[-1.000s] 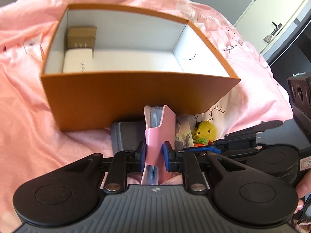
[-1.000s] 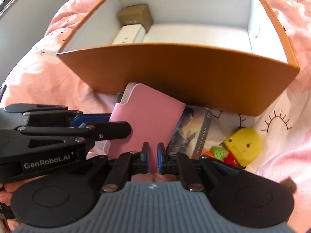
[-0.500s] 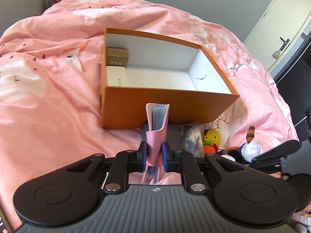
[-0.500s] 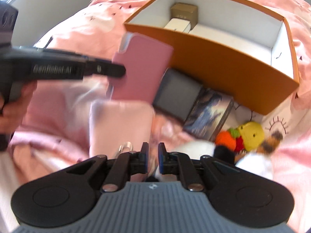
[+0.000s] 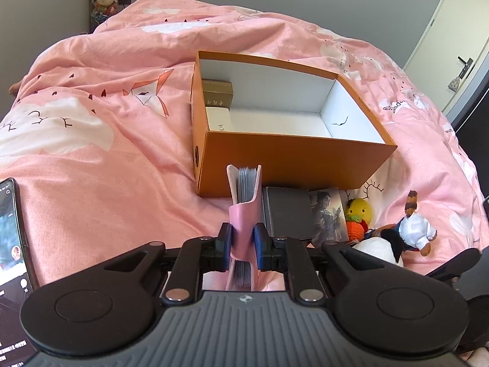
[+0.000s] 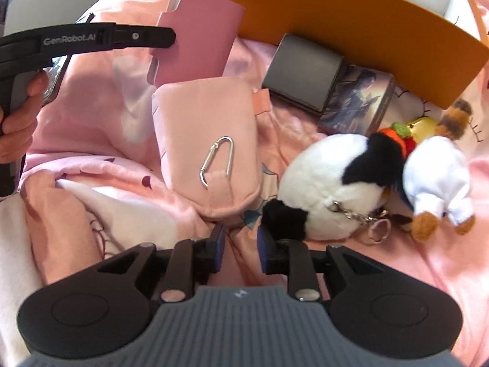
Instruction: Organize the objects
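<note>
My left gripper is shut on a pink card holder full of grey cards, held upright above the bed in front of the orange box. The right wrist view shows the same holder raised at the upper left, pinched by the left gripper. Low over the pink bedding, my right gripper has its jaws opening with nothing between them. It sits between a pink pouch with a carabiner and a black-and-white plush. The box holds a brown carton and a white carton at its left end.
A grey case, a picture card box, a yellow crochet toy and a white-shirted doll lie by the box's near wall. A phone rests at the far left. A door stands at the far right.
The left gripper has drawn back and risen with the card holder, so the box looks farther off. The right gripper has pulled back toward the pouch and plush, and its jaws have parted.
</note>
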The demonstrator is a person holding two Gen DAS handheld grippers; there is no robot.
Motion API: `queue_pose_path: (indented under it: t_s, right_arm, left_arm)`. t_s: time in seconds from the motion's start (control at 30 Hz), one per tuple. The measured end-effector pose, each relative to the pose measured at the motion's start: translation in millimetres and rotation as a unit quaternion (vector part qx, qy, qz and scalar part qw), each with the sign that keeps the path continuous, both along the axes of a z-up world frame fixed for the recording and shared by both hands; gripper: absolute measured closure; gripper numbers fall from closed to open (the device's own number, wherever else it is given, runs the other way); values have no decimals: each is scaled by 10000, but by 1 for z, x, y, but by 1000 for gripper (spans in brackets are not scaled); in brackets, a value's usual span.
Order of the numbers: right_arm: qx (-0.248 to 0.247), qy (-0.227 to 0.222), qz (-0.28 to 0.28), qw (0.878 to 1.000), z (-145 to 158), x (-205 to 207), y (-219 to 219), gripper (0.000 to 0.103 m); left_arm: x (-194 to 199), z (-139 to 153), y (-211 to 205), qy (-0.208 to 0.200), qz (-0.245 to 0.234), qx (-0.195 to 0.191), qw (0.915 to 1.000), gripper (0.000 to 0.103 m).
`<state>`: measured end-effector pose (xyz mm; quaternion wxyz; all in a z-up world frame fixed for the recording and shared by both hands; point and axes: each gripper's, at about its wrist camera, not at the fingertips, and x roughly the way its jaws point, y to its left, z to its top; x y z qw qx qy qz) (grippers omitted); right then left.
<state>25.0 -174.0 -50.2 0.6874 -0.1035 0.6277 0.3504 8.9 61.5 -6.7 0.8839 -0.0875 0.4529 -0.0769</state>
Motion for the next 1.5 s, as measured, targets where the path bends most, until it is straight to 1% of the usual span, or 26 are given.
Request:
queue_pose_path:
  t_s: [0.07,0.13,0.17,0.23,0.27,0.3,0.37,0.47,0.53,0.7,0.83,1.0,1.1,1.17,1.27,1.37,1.5]
  right_arm:
    - [-62,121,-37,9999,-6,2,4,67]
    - [-48,269,-103,9996,-13,5,6,67]
    - [-19,311,-162,9994,-16,7,7,67]
    - [104,274,-299,9991,-15,9,5,73]
    - [158,191,-385,9989,-12,10,4,81]
    - [230,82,-448,9987,-7,11,3,87]
    - [351,-119,-563,9977,2,14,1,90]
    - [521,-390,-762,9950,14,22,1,90]
    - [550,-630,-863,9928,21,27,4,90]
    - [372,-1080,-963,9888,27,46,15,90]
    - [300,-1357,-1234,9826,25,63,10,90]
    - [343,-1490,-1540,9762,14,86,16,90]
    - [311,-1327,-1607,9775,-1,98,27,90]
    - [257,-1318,-1605,9779,-8,100,32,90]
    - [310,-1354,-1575,9777,-4,95,31,85]
    - [398,-1420,-1534,9771,11,86,24,84]
    - [478,-1461,-1472,9771,27,69,11,70]
  left_arm:
    - [-1,1,1,-25,12,-11,10000,86]
    - [-2,2,3,-46,35,-16,10000,86]
    - [-2,2,3,-51,41,-17,10000,86]
    - [-2,2,4,-57,42,11,10000,86]
    - [-2,1,4,-64,46,53,10000,86]
    - [-2,1,4,-65,45,78,9999,86]
    - [-1,0,5,-41,40,70,10000,86]
    - [-1,-1,4,-20,17,67,10000,86]
    - [-1,-2,4,-3,14,70,10000,86]
    - [1,-5,3,52,16,13,10000,86]
    - [5,-6,2,57,-10,-3,10000,86]
    - [13,-9,-1,68,6,-65,10000,86]
    - [18,-12,-2,102,-2,-81,9999,87]
    - [20,-13,-2,110,5,-68,9999,87]
    - [22,-14,-2,126,-5,-73,9999,87]
    - [23,-15,-2,139,-16,-68,9999,87]
    - [23,-17,-5,134,-52,-16,9999,87]
